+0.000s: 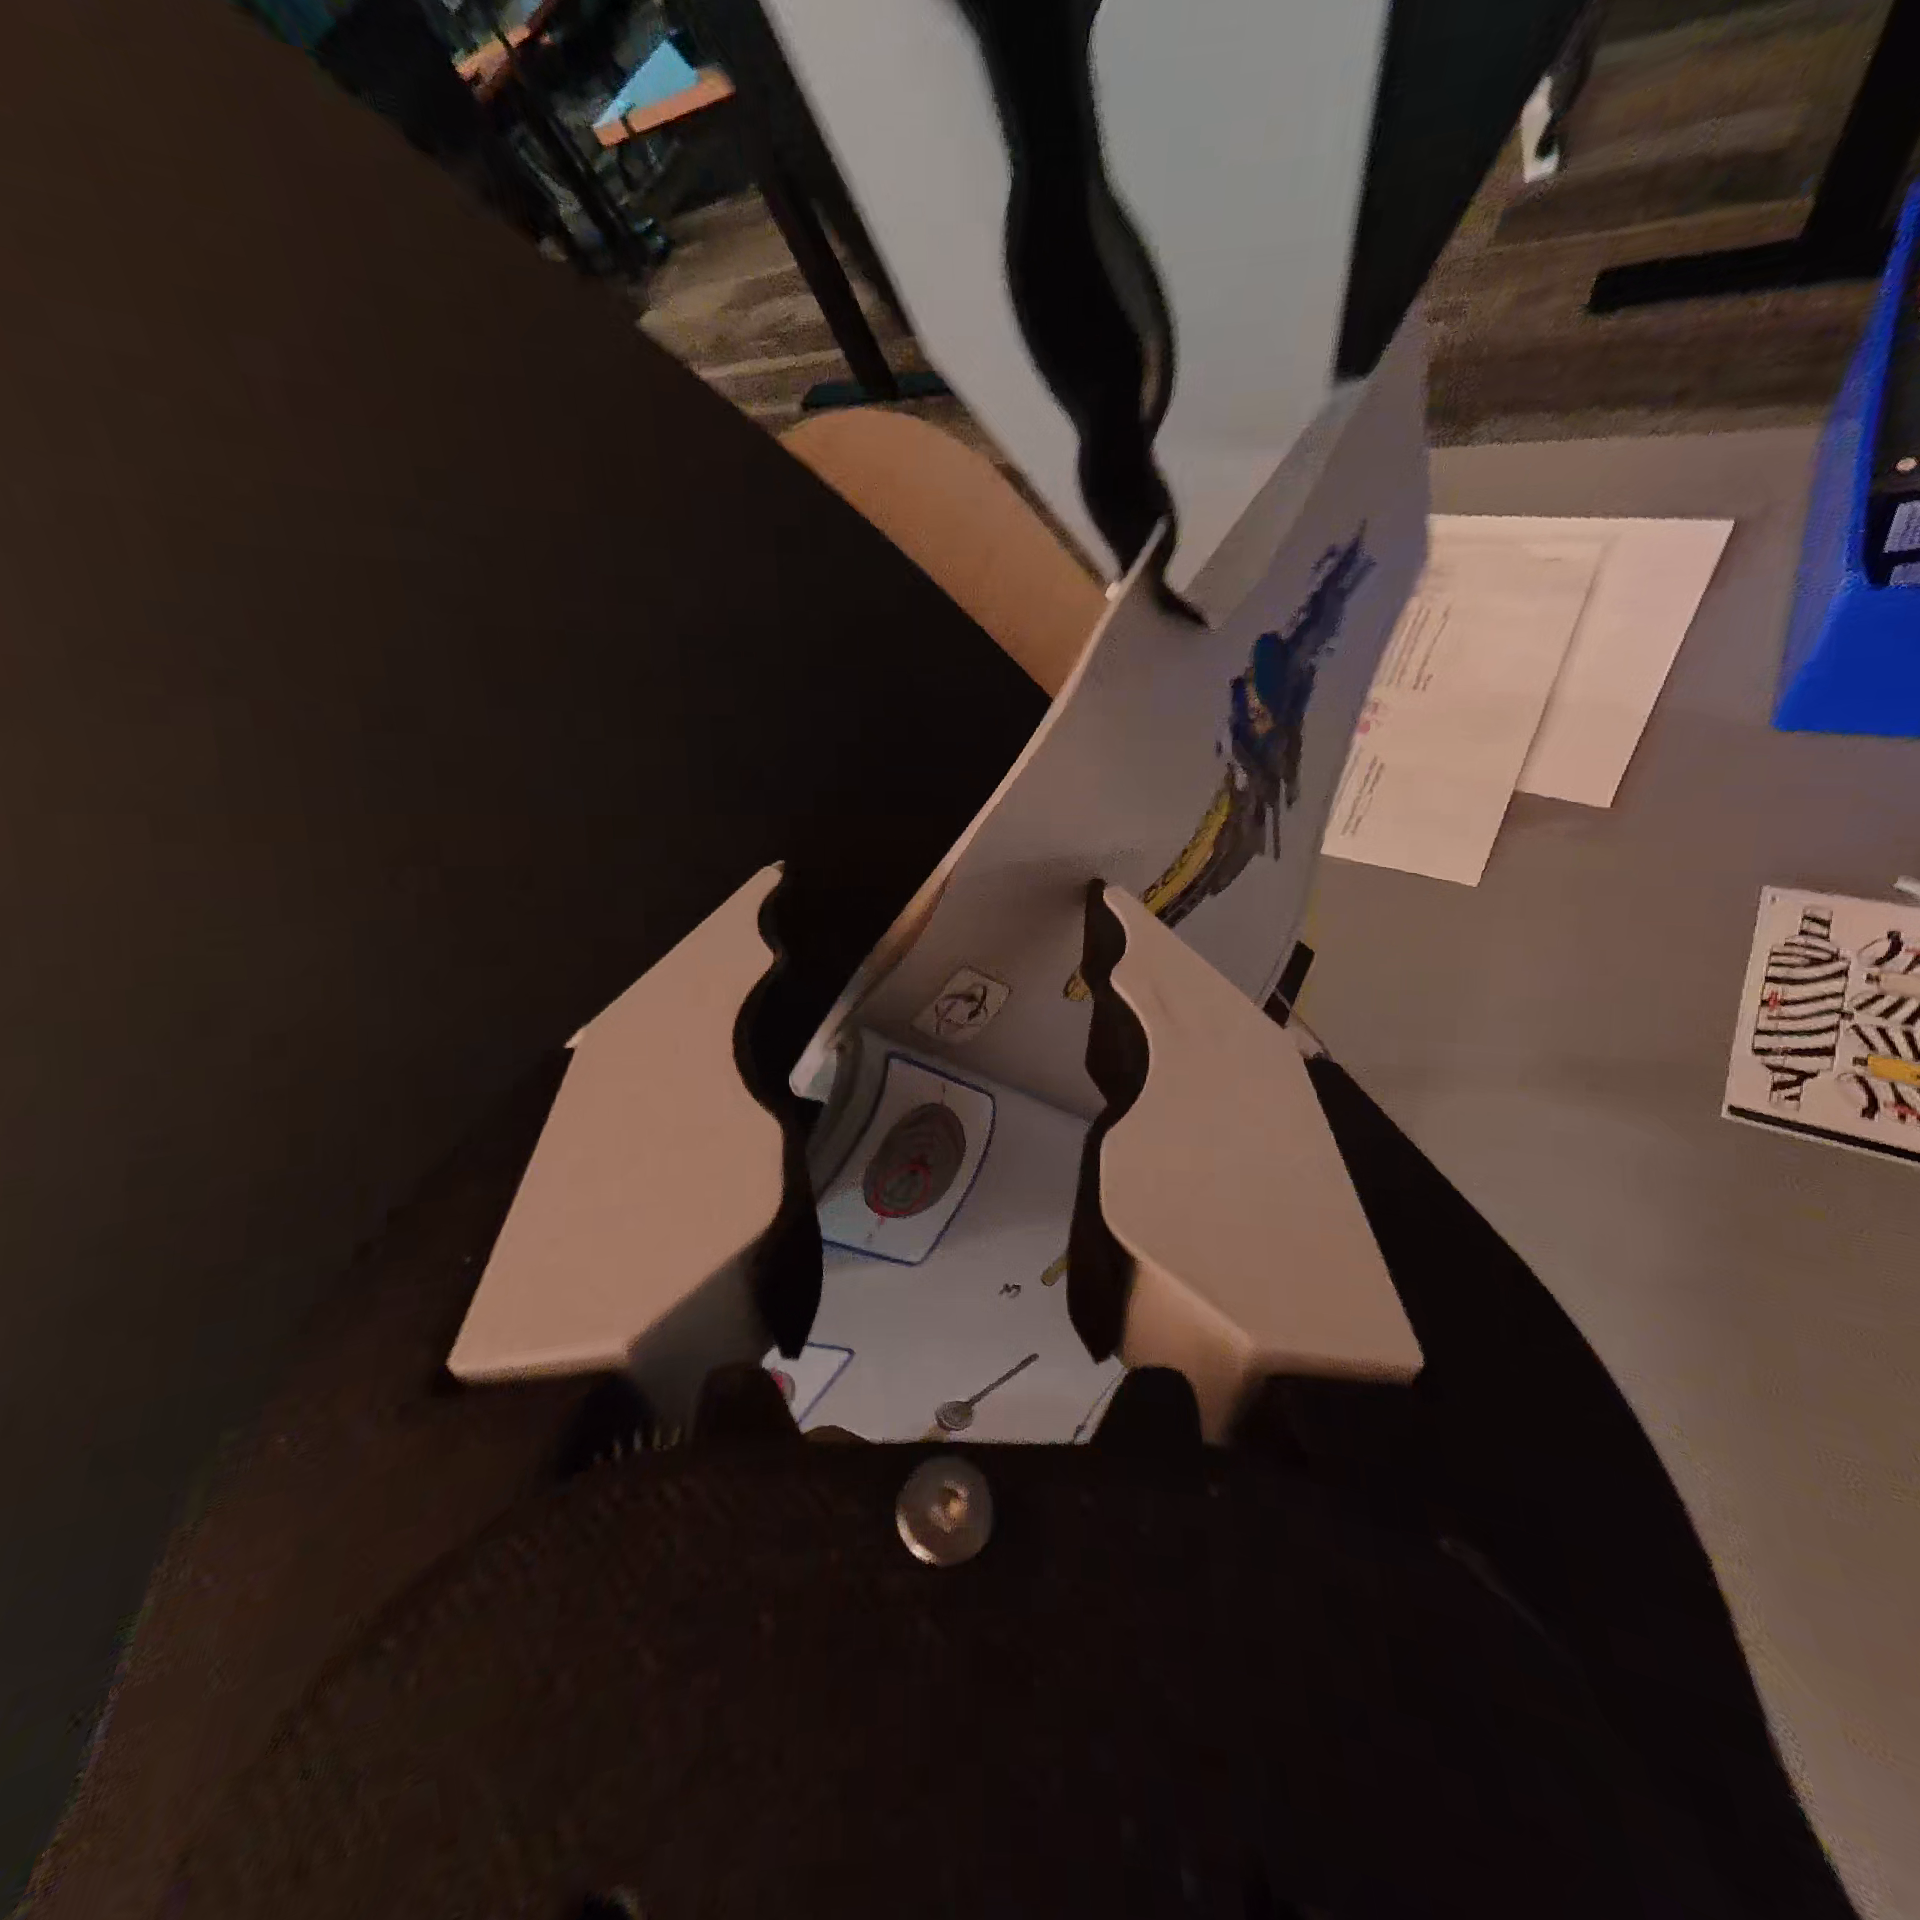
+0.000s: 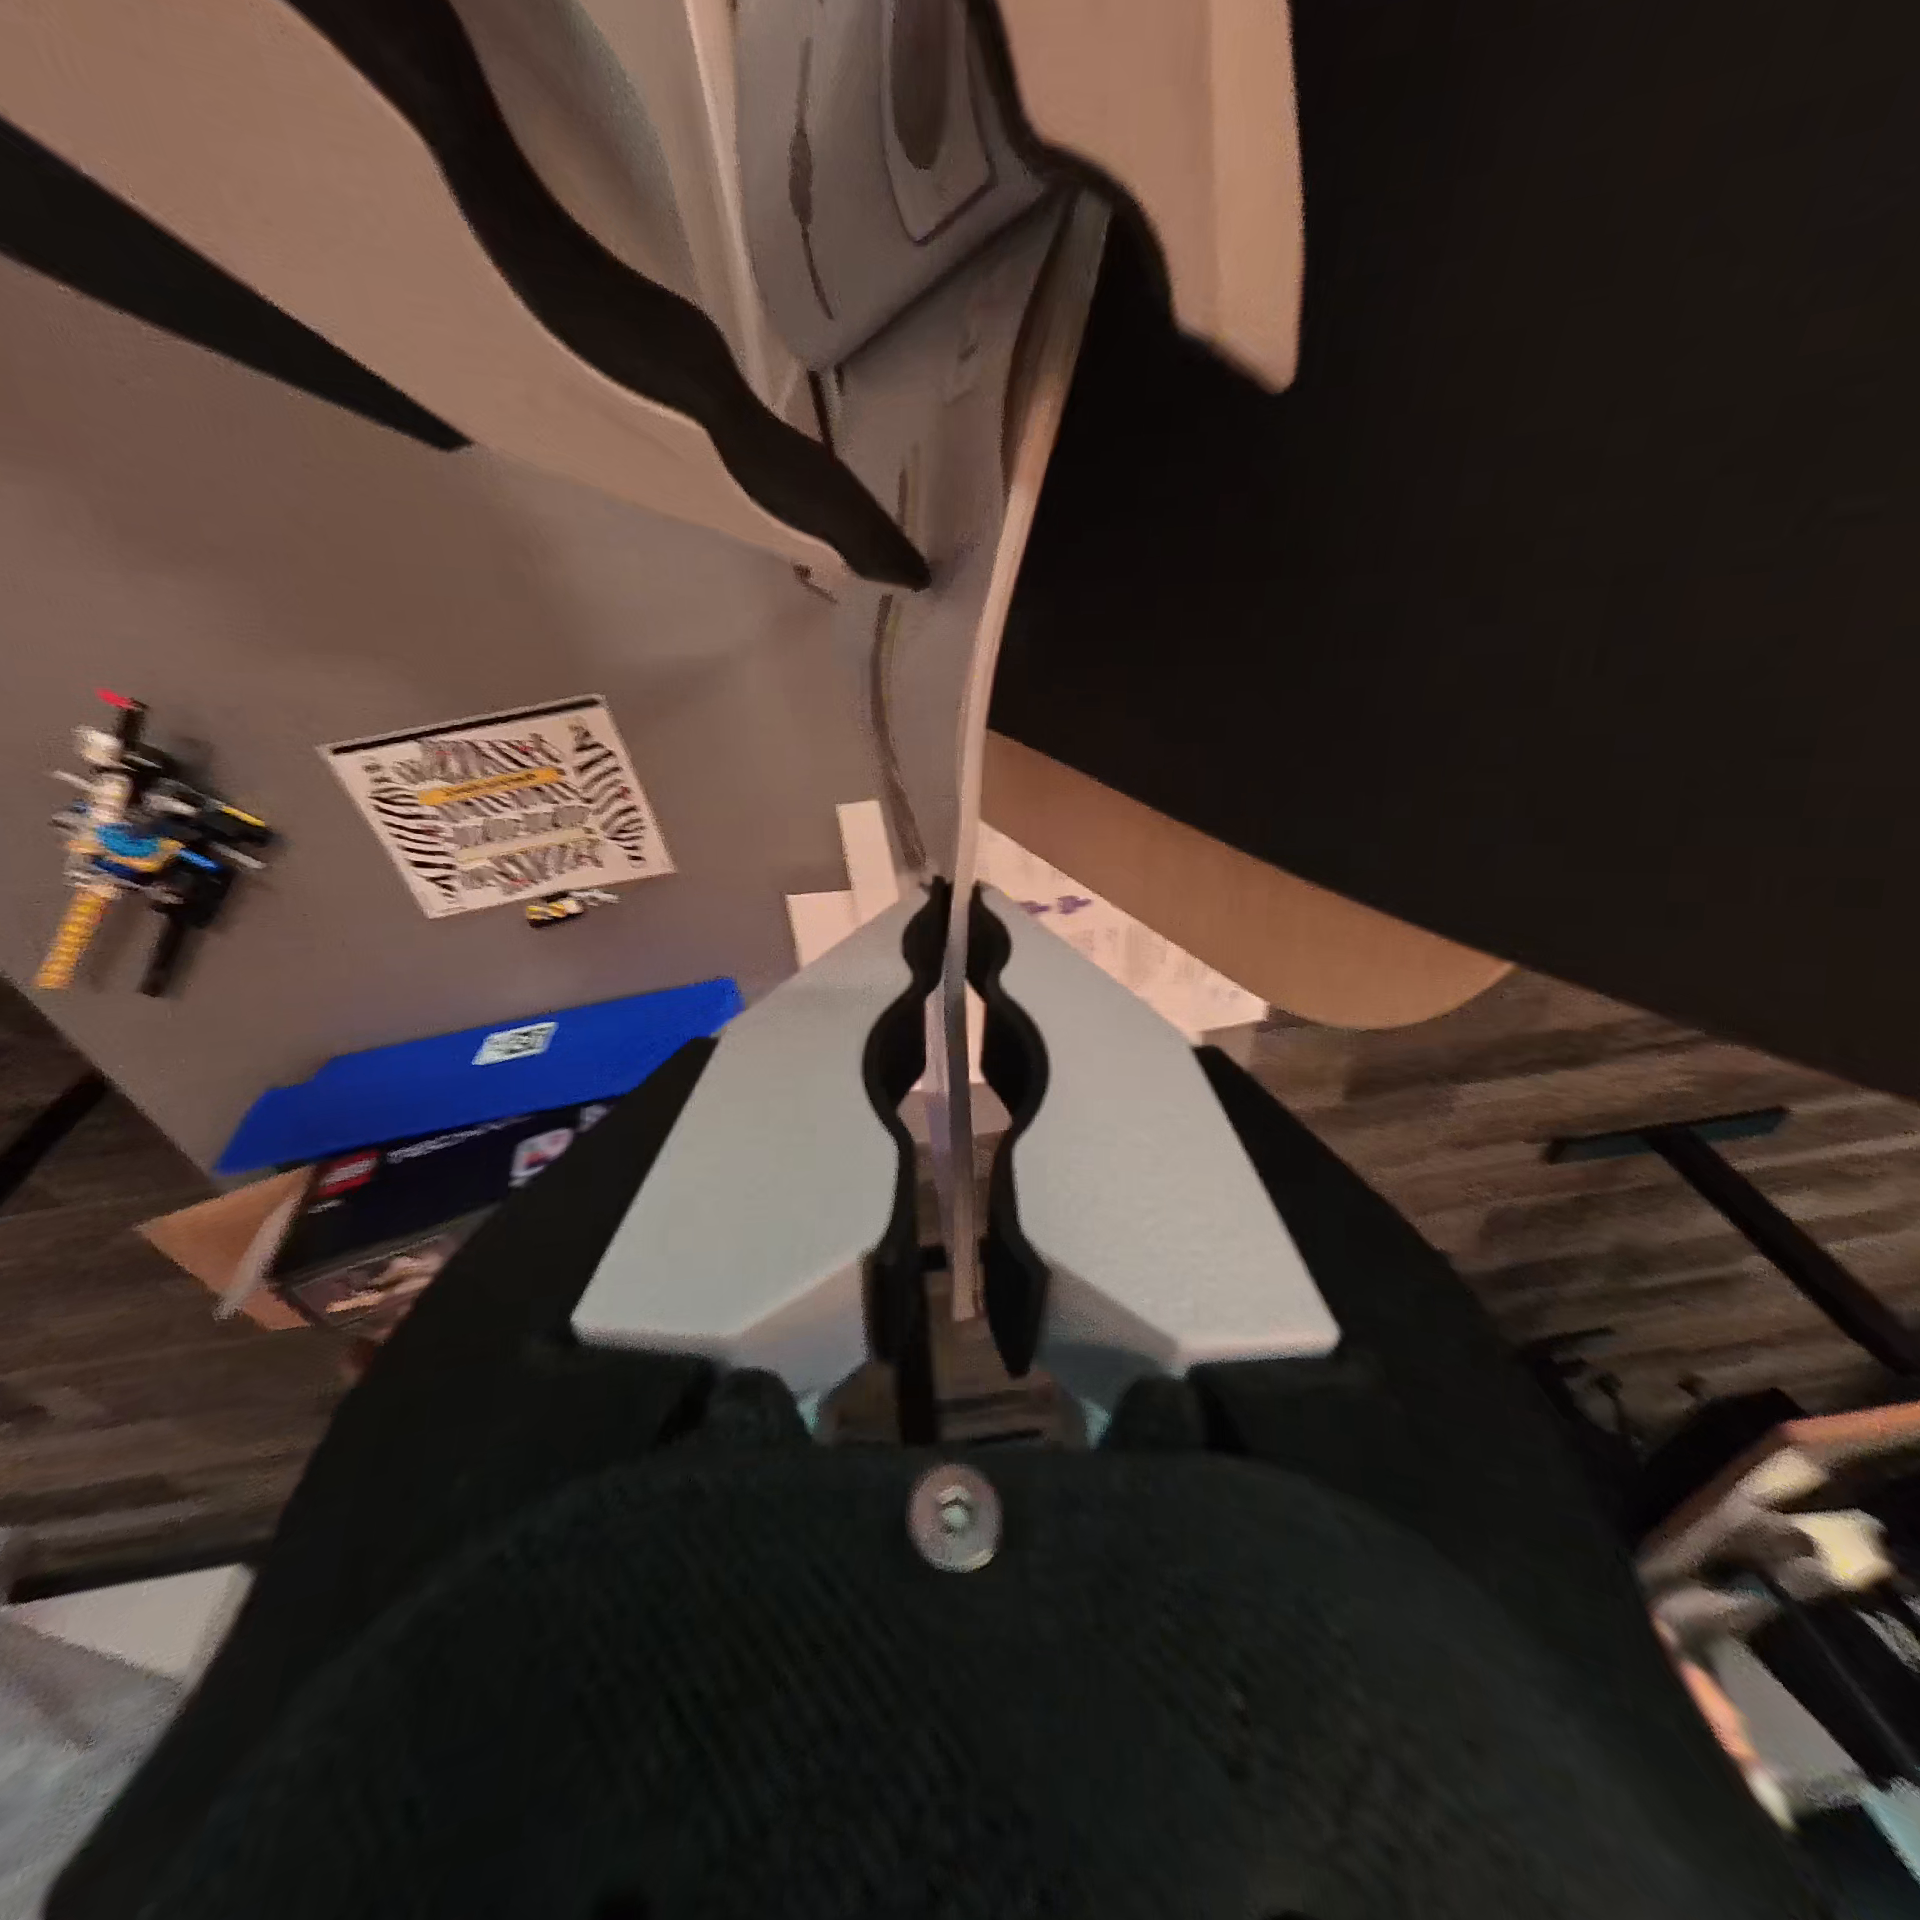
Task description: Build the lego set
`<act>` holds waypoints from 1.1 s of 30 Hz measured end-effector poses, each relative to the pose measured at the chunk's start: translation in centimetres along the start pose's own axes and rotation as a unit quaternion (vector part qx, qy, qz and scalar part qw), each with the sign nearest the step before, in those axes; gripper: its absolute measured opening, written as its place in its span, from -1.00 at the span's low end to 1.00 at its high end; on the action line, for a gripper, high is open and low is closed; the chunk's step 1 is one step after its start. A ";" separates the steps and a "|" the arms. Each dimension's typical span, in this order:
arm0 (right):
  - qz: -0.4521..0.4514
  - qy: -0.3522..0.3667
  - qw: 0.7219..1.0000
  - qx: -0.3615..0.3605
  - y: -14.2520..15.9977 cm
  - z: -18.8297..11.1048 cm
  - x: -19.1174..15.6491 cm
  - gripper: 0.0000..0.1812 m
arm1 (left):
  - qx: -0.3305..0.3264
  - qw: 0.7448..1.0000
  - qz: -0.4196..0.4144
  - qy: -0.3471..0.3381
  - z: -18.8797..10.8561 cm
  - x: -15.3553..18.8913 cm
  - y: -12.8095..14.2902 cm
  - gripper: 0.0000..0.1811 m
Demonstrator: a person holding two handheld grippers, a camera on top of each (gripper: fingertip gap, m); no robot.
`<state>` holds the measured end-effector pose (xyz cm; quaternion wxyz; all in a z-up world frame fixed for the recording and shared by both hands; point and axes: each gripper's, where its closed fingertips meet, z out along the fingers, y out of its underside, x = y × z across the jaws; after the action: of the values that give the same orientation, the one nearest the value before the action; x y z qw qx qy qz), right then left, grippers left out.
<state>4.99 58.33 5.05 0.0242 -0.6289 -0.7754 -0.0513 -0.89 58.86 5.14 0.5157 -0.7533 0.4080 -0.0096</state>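
The instruction booklet [image 1: 1195, 727] is held up in the centre of the left wrist view, well above the grey table [image 1: 1558, 1143]. The right gripper [image 2: 961, 894] is clamped on the edge of 1 page, while the left gripper [image 1: 935, 904] stands apart around the lower pages, gripping nothing. The page is best turned slowly, so the thin paper is not torn. The part-built lego model [image 2: 135, 831] lies at the left of the right wrist view, beside the sticker sheet [image 2: 499, 800].
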 end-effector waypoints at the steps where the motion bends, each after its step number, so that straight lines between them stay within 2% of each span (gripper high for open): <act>1: -0.013 0.018 1.000 -0.005 -0.1 0.0 0.4 -0.98 | 0.000 1.000 0.010 0.005 -0.1 0.1 -0.3 -0.47; 4: -0.042 0.058 0.997 -0.007 -0.8 -0.1 0.8 -0.98 | -0.008 0.999 0.011 0.045 -0.2 0.5 -1.1 -0.50; 10: -0.030 0.060 0.997 0.031 -1.8 -1.3 1.1 -0.98 | 0.005 0.995 0.027 0.091 -0.5 0.9 -3.2 -0.75; 15: -0.016 0.061 0.997 0.042 -0.9 -1.1 1.4 -0.98 | -0.037 0.994 0.051 0.085 0.1 0.9 -1.9 -0.79; 16: -0.014 0.060 0.997 0.051 -0.9 -1.2 1.3 -0.98 | -0.043 0.994 0.052 0.081 0.2 0.9 -1.6 -0.74; 20: -0.003 0.059 0.995 0.077 -1.1 -1.3 1.1 -0.98 | -0.048 0.994 0.056 0.075 0.2 0.7 -1.4 -0.80; 22: 0.008 0.083 0.992 0.096 -1.3 -1.4 1.6 -0.93 | -0.050 0.995 0.063 0.065 0.2 0.4 -1.4 -0.91; 24: 0.030 0.128 0.980 0.148 -1.8 -2.3 2.3 -0.83 | -0.056 0.994 0.056 0.072 -0.1 0.4 -1.1 -0.96; 26: 0.071 0.206 0.943 0.253 -2.4 -4.6 3.1 -0.73 | -0.065 0.994 0.043 0.073 -0.2 -0.1 -0.3 -0.97; 27: 0.113 0.267 0.903 0.315 -2.1 -6.6 4.0 -0.68 | -0.064 0.995 0.035 0.073 -0.3 -0.4 0.0 -0.97; 28: 0.169 0.327 0.847 0.383 -1.2 -8.9 4.6 -0.63 | -0.063 0.995 0.026 0.070 -0.4 -0.7 0.2 -0.97; 29: 0.231 0.366 0.780 0.451 0.3 -10.8 4.5 -0.69 | -0.061 0.996 0.021 0.066 -0.5 -1.0 0.3 -0.97; 30: 0.292 0.373 0.713 0.518 1.8 -11.6 3.7 -0.77 | -0.057 0.996 0.019 0.063 -0.7 -1.2 0.3 -0.97; 31: 0.335 0.359 0.655 0.574 2.8 -11.4 2.4 -0.79 | -0.055 0.997 0.014 0.061 -0.9 -1.3 0.2 -0.98; 32: 0.362 0.340 0.622 0.605 3.4 -9.9 1.1 -0.84 | -0.055 0.997 0.011 0.059 -1.1 -1.4 0.1 -0.97; 33: 0.383 0.328 0.618 0.603 3.5 -7.4 0.2 -0.84 | -0.057 0.997 0.012 0.056 -1.2 -1.5 0.1 -0.97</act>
<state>8.19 58.47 12.64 0.6685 -0.6540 -0.2617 0.2385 -2.49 58.89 6.22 0.4489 -0.7748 0.4447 -0.0223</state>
